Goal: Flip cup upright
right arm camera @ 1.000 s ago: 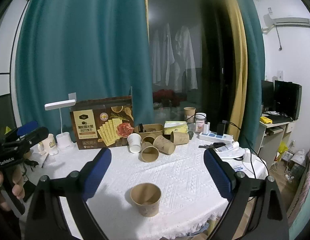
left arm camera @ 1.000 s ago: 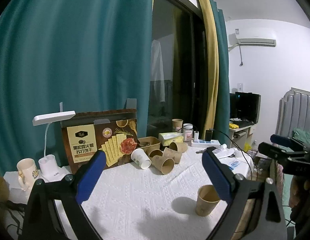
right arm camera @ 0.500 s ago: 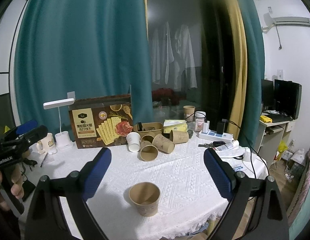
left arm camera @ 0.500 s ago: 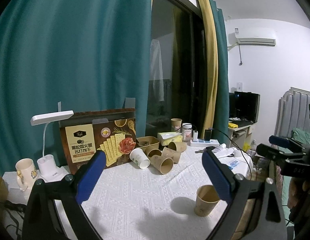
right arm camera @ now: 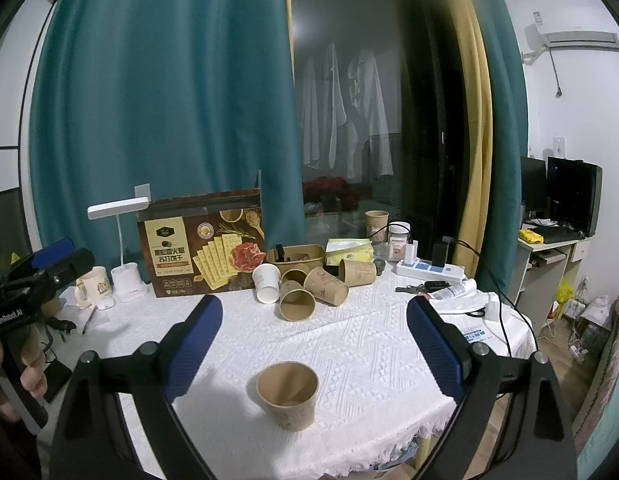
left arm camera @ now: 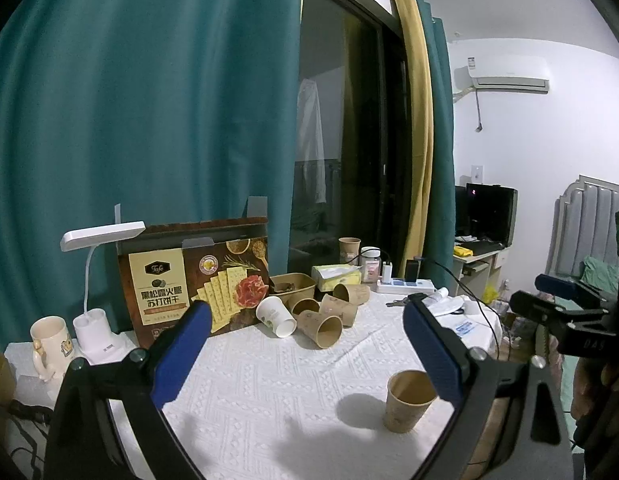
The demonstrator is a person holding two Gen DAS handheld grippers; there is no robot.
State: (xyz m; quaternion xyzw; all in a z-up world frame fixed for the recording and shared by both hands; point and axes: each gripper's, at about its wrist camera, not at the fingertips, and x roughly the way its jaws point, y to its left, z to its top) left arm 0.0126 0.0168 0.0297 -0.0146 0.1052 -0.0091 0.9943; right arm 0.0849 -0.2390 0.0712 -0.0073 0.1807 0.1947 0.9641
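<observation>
One brown paper cup stands upright near the front edge of the white tablecloth. Further back lies a cluster of tipped cups: a white cup and several brown cups on their sides, mouths toward me. My left gripper is open and holds nothing, with the upright cup low beside its right finger. My right gripper is open and holds nothing; the upright cup sits below and between its fingers. Each gripper shows at the edge of the other's view.
A cracker box, a white desk lamp and a mug stand at the back left. A brown bowl, tissue pack, jar and power strip with cables line the back right. The table's edge drops off at front and right.
</observation>
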